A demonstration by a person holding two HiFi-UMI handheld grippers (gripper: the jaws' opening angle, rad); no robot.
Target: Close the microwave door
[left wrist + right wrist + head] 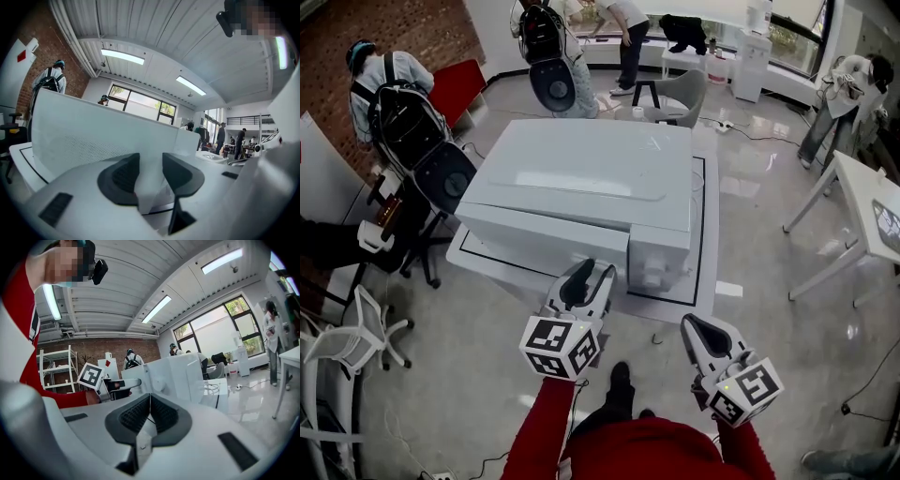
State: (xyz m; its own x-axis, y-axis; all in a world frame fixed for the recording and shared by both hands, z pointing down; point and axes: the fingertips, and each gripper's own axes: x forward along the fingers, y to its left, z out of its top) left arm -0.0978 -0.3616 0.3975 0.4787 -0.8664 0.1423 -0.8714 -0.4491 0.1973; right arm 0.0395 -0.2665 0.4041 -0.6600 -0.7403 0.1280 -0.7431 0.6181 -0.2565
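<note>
Head view puts both claws low in frame, at the ends of my red sleeves. The right claw [692,326] sits at about 4 o'clock of the left one. In the right gripper view its jaws are clenched together with nothing between them, and I would leave it parked there, clear of the swing.

The left claw [589,274] is the working one, with its tips up against the front of the microwave [581,178], which fills 12 o'clock on the white worktop [710,272]. The left gripper view shows the jaws standing apart and gripping nothing, and only the pale front of the appliance shows through the gap.

The door [546,242] runs off toward 9 o'clock from the tips, and its perforated window [79,145] shows plainly from the claw. The control panel [659,255] sits just to the 3 o'clock side. The door looks close to shut, but I cannot tell whether it has latched.

To finish well, I would:
- not pinch the door's edge, since a finger could be trapped against the body;
- lay the outer face of a jaw flat on the door near its 3 o'clock end, which I take to be far from the hinge;
- press steadily toward 12 o'clock until the door sits flush with the panel.

An office chair [441,178] stands beyond at 10 o'clock, out of the way.
</note>
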